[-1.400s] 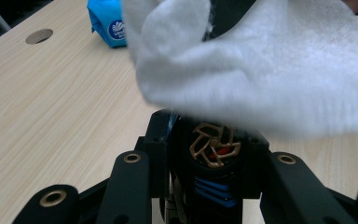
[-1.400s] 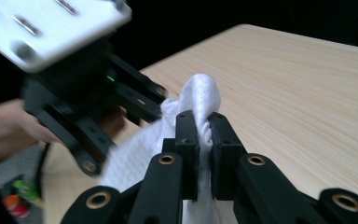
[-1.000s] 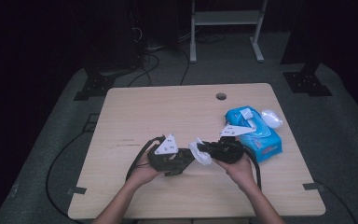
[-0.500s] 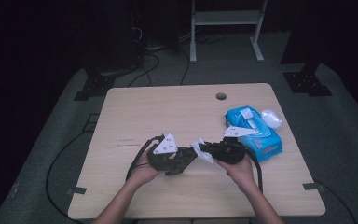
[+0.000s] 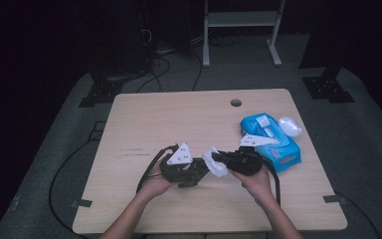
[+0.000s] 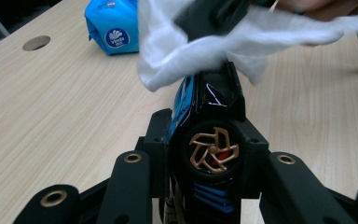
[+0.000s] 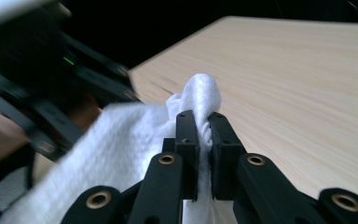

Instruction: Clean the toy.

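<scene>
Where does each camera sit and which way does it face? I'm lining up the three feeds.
High view: above the person's side, looking forward and down on the table; both forearms enter from below, left gripper and right gripper meeting at a white wipe.
Left gripper view: rides the left gripper, looking along fingers clamped on a black and blue toy car.
Right gripper view: rides the right gripper, fingers pinching the wipe.
Shared: high and left gripper views both show the blue wipes pack.

Overhead forward-down; two close gripper-mounted views, shared table (image 5: 189,119)
</scene>
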Available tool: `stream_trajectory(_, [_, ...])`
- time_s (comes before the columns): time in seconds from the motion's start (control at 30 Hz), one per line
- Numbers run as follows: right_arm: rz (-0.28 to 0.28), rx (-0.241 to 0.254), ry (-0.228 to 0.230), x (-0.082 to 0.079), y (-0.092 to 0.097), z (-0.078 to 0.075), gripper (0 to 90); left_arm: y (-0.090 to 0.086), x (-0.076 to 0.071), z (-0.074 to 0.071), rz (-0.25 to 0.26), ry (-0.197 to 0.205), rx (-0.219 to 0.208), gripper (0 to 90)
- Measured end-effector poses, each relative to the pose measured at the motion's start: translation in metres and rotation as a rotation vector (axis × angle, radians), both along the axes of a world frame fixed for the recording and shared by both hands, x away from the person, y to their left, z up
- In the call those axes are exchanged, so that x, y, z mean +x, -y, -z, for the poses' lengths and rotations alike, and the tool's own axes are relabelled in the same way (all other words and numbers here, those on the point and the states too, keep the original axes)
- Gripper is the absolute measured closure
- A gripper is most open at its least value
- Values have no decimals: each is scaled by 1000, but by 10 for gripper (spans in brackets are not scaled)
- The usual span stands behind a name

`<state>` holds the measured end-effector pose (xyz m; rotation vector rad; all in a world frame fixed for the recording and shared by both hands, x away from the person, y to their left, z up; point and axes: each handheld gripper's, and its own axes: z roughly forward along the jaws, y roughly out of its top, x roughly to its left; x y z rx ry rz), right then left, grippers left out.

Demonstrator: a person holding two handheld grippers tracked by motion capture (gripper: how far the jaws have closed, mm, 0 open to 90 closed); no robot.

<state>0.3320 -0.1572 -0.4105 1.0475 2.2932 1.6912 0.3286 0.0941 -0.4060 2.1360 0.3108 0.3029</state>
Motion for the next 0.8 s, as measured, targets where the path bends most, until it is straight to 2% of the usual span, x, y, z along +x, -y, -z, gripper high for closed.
stream_trajectory(0.17, [25,-22,-77,1,9,28,831,1,2,-2,6,4,-16,646])
stream_trajectory(0.27, [15,-11,-96,0,8,33,832,4,2,-2,9,0,-24,646])
stream_trajectory(0.4, [5,29,-101,0,7,29,833,4,2,-4,12,4,-47,646])
stream_trajectory(0.43, [1,59,-110,0,9,28,833,3,2,-4,9,1,-57,646])
stream_trajectory(0.5, [3,82,-109,0,10,25,835,2,2,-5,10,3,-71,646])
stream_trajectory(0.67, [8,93,-86,-1,10,15,836,-1,2,-8,10,9,-104,644])
stream_trajectory(0.8, [10,106,-68,-2,7,7,839,-5,2,-8,7,9,-112,644])
